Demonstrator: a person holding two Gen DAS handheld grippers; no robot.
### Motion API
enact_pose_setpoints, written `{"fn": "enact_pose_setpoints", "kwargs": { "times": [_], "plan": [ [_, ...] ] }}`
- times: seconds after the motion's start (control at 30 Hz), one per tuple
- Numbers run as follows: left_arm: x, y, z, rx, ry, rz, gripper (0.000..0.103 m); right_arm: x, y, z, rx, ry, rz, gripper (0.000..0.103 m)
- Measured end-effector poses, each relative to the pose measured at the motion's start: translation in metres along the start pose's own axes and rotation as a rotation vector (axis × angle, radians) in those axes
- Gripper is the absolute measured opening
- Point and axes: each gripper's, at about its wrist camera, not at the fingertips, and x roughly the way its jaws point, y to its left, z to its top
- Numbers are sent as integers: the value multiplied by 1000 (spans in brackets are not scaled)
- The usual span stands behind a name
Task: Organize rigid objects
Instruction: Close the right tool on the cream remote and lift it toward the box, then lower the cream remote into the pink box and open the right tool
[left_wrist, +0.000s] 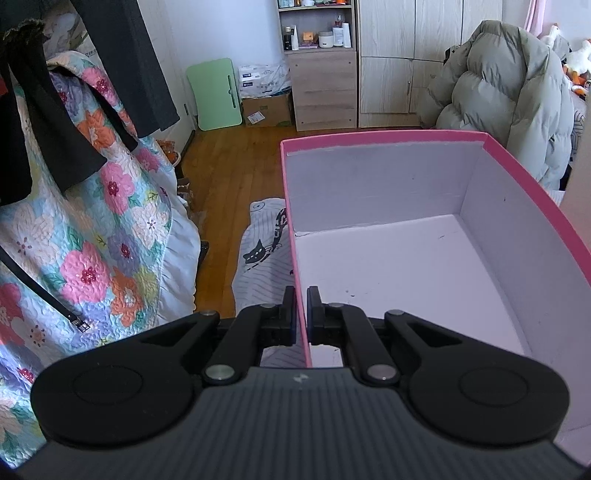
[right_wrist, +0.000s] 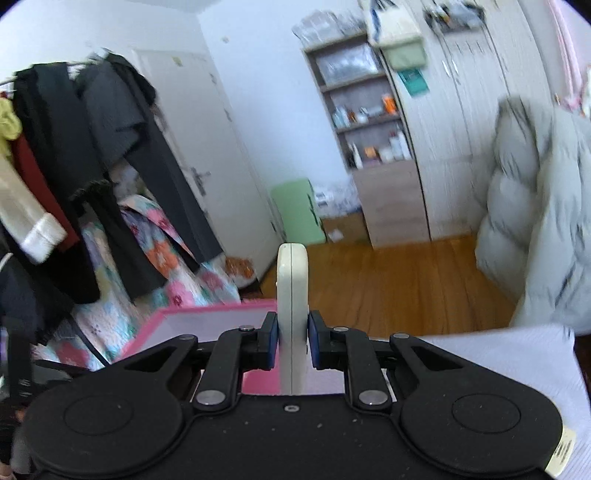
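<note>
Pink box (left_wrist: 406, 229) gripped at its wall.
Left hand-held gripper (left_wrist: 301, 310) pinches the wall, lower centre; right hand-held gripper (right_wrist: 292, 336) clasps a white flat object (right_wrist: 292, 291).

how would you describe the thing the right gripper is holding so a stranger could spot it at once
Start at the pink-rimmed cardboard box with the pale inside; just above its edge the right gripper is shut on a cream-white flat plastic object with a rounded top. It stands upright, edge-on, with a seam down its middle, the only pale rigid piece against the wooden floor.
</note>
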Motion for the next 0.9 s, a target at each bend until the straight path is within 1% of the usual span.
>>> {"fn": "enact_pose_setpoints", "kwargs": {
  "times": [0.07,0.1,0.13,0.2,0.23,0.27,0.33,0.4,0.47,0.53,0.57,0.6,0.63,0.7,0.77,0.83,0.9],
  "plan": [
    [0,0,0,-1,1,1,5,-9,11,9,-31,-12,30,21],
    [0,0,-1,-5,1,-2,5,-12,15,13,-41,-9,62,21],
    [0,0,-1,-10,0,-7,5,-14,19,18,-39,5,117,21],
    [0,0,-1,-20,-1,-13,5,-13,23,24,5,38,243,21],
    [0,0,-2,-22,-1,-15,5,-8,27,26,27,68,313,21],
    [0,1,-2,-24,-1,-15,5,-2,30,26,41,104,361,21],
    [0,2,-2,-36,-1,-22,5,16,39,19,48,185,402,21],
    [0,3,-2,-43,-2,-26,5,39,51,9,14,276,391,21],
    [0,4,-2,-46,-2,-29,5,66,62,-3,-31,376,348,21],
    [0,3,-1,-44,-3,-28,5,90,62,-9,2,486,319,21],
    [0,3,-1,-44,-3,-27,5,105,63,-13,28,554,281,21],
    [0,3,-1,-45,-3,-28,5,113,65,-15,19,583,254,21],
    [0,3,-2,-47,-3,-30,5,114,73,-18,-35,581,228,21],
    [0,4,-2,-54,-4,-36,6,115,90,-19,-194,539,159,21],
    [0,6,-2,-60,-5,-40,6,116,105,-21,-351,507,111,21],
    [0,6,-1,-62,-6,-42,6,121,114,-24,-464,491,101,21],
    [0,6,-1,-62,-6,-41,6,125,120,-22,-540,488,93,21]
  ]
}}
